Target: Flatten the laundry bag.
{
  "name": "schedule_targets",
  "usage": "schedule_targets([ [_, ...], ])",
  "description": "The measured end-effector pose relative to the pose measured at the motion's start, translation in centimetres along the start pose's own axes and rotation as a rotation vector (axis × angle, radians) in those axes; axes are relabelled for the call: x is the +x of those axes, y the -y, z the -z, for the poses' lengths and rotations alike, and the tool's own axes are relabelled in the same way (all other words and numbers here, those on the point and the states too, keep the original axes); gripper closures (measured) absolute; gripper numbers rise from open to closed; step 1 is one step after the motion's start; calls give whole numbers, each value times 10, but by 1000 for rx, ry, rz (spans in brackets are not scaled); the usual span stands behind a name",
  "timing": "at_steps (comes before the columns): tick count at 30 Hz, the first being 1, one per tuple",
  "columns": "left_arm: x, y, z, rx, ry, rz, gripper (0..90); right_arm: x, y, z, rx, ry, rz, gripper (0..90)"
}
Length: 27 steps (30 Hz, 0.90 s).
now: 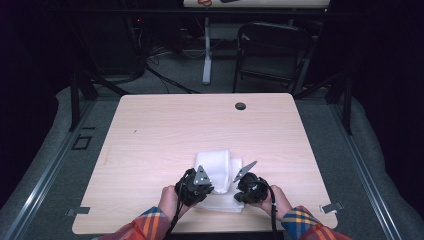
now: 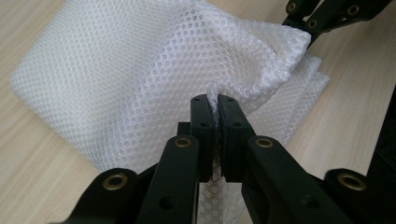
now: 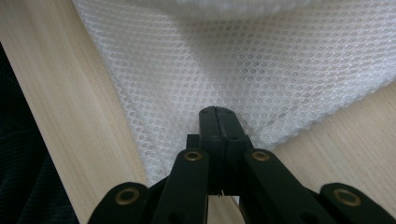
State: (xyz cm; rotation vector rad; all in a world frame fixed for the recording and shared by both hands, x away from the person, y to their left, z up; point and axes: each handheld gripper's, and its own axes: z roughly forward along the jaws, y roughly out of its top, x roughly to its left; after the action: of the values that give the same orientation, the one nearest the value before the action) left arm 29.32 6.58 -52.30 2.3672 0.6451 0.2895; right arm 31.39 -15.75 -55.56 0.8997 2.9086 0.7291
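A white mesh cloth [image 1: 218, 167] lies folded on the wooden table [image 1: 165, 130], near its front edge. My left gripper [image 1: 201, 189] is at the cloth's near left side. In the left gripper view its jaws are shut on a raised pinch of the mesh cloth [image 2: 140, 70], the left gripper [image 2: 215, 101] holding a fold between its tips. My right gripper [image 1: 246, 190] is at the cloth's near right side. Its jaws are pressed together at the right gripper [image 3: 217, 113], at a corner of the mesh cloth [image 3: 243, 65]. The right gripper [image 2: 314, 25] also grips a bunched corner in the left gripper view.
A black round grommet [image 1: 240, 106] sits in the table's far right part. Beyond the table stand a dark folding chair [image 1: 272, 50] and a white table leg [image 1: 206, 55]. Hands in plaid sleeves [image 1: 145, 225] come over the front edge.
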Motion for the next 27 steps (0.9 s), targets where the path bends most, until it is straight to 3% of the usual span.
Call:
schedule_targets([
  [12, 10, 6, 19, -38, -45, 30, 858, 0, -1, 0, 5, 5, 7, 900],
  [27, 18, 16, 28, -35, -63, 50, 854, 2, -1, 0, 6, 12, 10, 900],
])
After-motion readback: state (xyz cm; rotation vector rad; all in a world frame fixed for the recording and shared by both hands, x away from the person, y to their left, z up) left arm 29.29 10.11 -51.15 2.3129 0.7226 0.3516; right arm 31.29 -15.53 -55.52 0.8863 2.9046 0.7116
